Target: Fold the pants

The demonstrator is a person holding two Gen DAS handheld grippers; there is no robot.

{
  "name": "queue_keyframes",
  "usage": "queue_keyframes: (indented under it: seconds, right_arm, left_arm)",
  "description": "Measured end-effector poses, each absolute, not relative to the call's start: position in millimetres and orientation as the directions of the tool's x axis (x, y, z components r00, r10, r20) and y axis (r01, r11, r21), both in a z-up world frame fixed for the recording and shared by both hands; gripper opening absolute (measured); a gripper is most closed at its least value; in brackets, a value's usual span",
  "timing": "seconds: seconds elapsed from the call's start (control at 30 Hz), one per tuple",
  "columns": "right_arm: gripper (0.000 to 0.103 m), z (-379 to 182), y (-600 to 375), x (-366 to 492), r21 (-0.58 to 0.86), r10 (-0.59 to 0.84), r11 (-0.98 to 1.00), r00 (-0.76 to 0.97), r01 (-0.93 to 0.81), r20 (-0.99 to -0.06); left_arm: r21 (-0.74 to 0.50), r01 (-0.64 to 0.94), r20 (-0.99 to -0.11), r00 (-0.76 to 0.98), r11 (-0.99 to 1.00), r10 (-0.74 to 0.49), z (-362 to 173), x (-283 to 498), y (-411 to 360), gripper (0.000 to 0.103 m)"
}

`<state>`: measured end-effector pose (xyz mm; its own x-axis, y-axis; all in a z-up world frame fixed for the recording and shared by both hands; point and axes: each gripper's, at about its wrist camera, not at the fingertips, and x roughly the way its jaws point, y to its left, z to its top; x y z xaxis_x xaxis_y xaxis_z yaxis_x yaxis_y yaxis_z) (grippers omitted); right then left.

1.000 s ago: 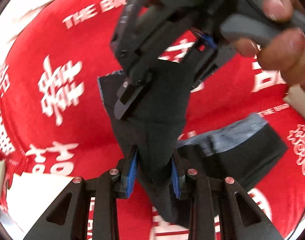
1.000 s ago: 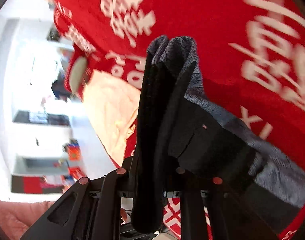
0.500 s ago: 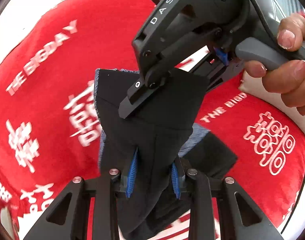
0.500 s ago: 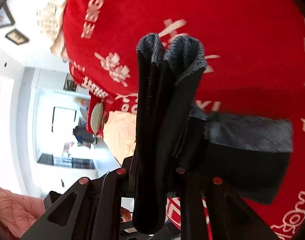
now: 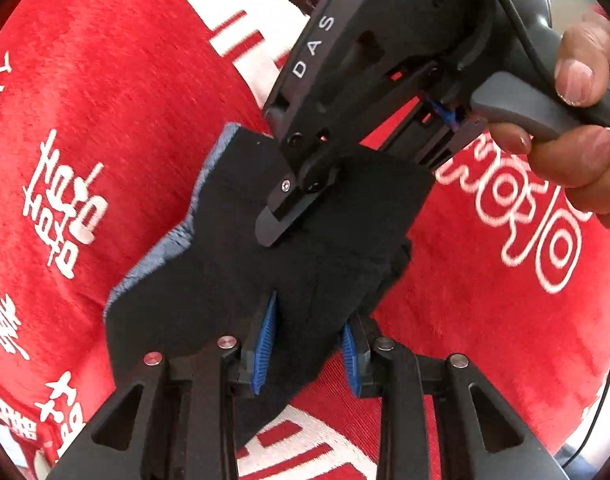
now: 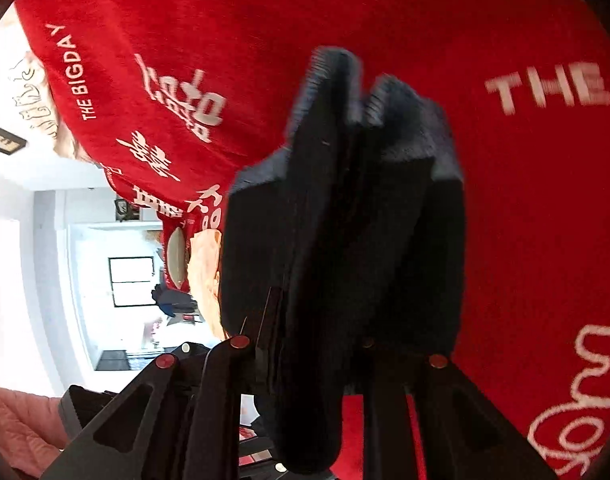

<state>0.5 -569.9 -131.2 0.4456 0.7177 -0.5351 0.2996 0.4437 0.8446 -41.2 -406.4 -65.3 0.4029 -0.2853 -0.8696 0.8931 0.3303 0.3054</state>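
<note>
The black pants [image 5: 241, 264] with a grey-blue inner band hang bunched between both grippers above a red blanket [image 5: 105, 92]. My left gripper [image 5: 307, 346] is shut on a thick fold of the pants between its blue pads. My right gripper [image 5: 305, 200] comes in from the upper right in the left wrist view and is clamped on the pants' upper edge. In the right wrist view the pants [image 6: 345, 240] fill the space between the right fingers and hide the tips; my right gripper [image 6: 325, 344] is shut on them.
The red blanket [image 6: 505, 200] with white lettering covers the whole surface under the pants. A cream pillow [image 6: 205, 280] lies past the blanket's edge. A bright room with a window [image 6: 131, 282] shows at left. The person's hand [image 5: 577, 136] squeezes the right gripper's trigger.
Both grippers have carried the pants across the blanket. The loose lower part that spread on the blanket has gathered under the held fold. Both grips are unchanged.
</note>
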Motion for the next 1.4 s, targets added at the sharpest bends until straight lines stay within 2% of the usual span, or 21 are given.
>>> queue_keyframes:
  seconds: [0.2,0.23,0.27,0.33,0.47,0.5,0.63,0.67,0.7,0.77,0.83,0.97,1.07,1.13,1.2,1.23,1.27,1.33,1.4]
  right_arm:
    - [0.021,-152.9,-568.6,-1.9,0.862,0.726,0.412,0.465,0.295,-0.506]
    - [0.022,-150.9,-568.4,-2.4,0.857,0.721,0.421,0.462,0.298,-0.516]
    - [0.025,-147.4,-570.2,-7.3,0.851,0.718,0.431,0.457,0.300,-0.525]
    - [0.032,-138.2,-568.8,-7.3,0.823,0.702,0.474,0.430,0.314,-0.568]
    - [0.068,-119.3,-568.3,-13.4,0.773,0.657,0.539,0.407,0.335,-0.634]
    - [0.074,-110.8,-568.5,-15.2,0.751,0.631,0.560,0.408,0.348,-0.660]
    - [0.073,-83.7,-574.6,-25.8,0.581,0.459,0.674,0.357,0.456,-0.814]
    - [0.060,-81.2,-576.4,-27.5,0.560,0.437,0.678,0.352,0.475,-0.828]
    - [0.042,-77.0,-578.9,-30.1,0.543,0.417,0.674,0.350,0.500,-0.839]
    - [0.028,-70.4,-580.6,-31.9,0.515,0.382,0.668,0.346,0.537,-0.857]
    - [0.026,-64.1,-576.2,-28.4,0.479,0.342,0.693,0.339,0.539,-0.877]
    - [0.026,-57.1,-556.2,-7.5,0.420,0.295,0.769,0.314,0.483,-0.902]
    - [0.026,-53.0,-535.0,2.0,0.355,0.243,0.828,0.292,0.435,-0.925]
    - [0.026,-63.5,-524.0,3.8,0.343,0.246,0.832,0.263,0.437,-0.933]
    - [0.026,-77.4,-517.3,1.4,0.323,0.238,0.837,0.237,0.442,-0.942]
    - [0.026,-84.0,-512.3,0.7,0.297,0.214,0.850,0.230,0.436,-0.950]
    - [0.026,-88.0,-509.7,-0.2,0.289,0.202,0.851,0.235,0.438,-0.951]
    - [0.026,-91.6,-507.1,-0.9,0.298,0.197,0.842,0.258,0.450,-0.946]
    - [0.026,-91.6,-509.8,-4.5,0.315,0.206,0.829,0.272,0.462,-0.940]
  left_arm:
    - [0.333,0.887,-0.865,0.422,0.318,-0.271,-76.6,-50.9,-404.7,0.033]
    - [0.325,0.890,-0.869,0.414,0.319,-0.270,-74.9,-50.0,-404.3,0.043]
    - [0.298,0.896,-0.878,0.393,0.330,-0.273,-71.0,-46.7,-402.2,0.062]
    - [0.269,0.894,-0.880,0.379,0.357,-0.286,-60.7,-43.7,-396.6,0.083]
    - [0.246,0.896,-0.875,0.370,0.371,-0.313,-32.4,-38.6,-378.7,0.083]
    - [0.230,0.895,-0.877,0.361,0.381,-0.318,-26.7,-34.2,-374.6,0.083]
    - [0.164,0.866,-0.890,0.336,0.472,-0.309,-9.1,3.1,-358.3,0.083]
    - [0.151,0.847,-0.895,0.336,0.510,-0.294,-7.2,18.9,-353.4,0.083]
    - [0.139,0.833,-0.900,0.332,0.535,-0.283,-6.6,29.9,-350.9,0.083]
    - [0.100,0.805,-0.908,0.314,0.585,-0.277,-6.1,53.3,-345.0,0.083]
    - [0.048,0.771,-0.914,0.290,0.635,-0.282,-7.3,81.6,-339.3,0.083]
    - [-0.071,0.596,-0.954,0.193,0.800,-0.228,-32.3,153.1,-322.3,0.083]
    - [-0.085,0.483,-0.973,0.148,0.871,-0.177,-60.3,179.2,-307.1,0.083]
    - [-0.078,0.465,-0.989,0.077,0.882,-0.128,-91.2,183.8,-301.5,0.083]
    - [-0.112,0.447,-0.987,0.051,0.888,-0.150,-113.0,178.6,-292.6,0.090]
    - [-0.111,0.433,-0.985,0.072,0.894,-0.158,-117.6,176.7,-287.3,0.100]
    - [-0.123,0.419,-0.982,0.077,0.900,-0.170,-120.8,176.8,-282.8,0.103]
    - [-0.172,0.378,-0.976,0.058,0.910,-0.209,-125.1,177.8,-275.0,0.103]
    - [-0.170,0.389,-0.973,0.077,0.905,-0.216,-122.0,176.2,-274.1,0.103]
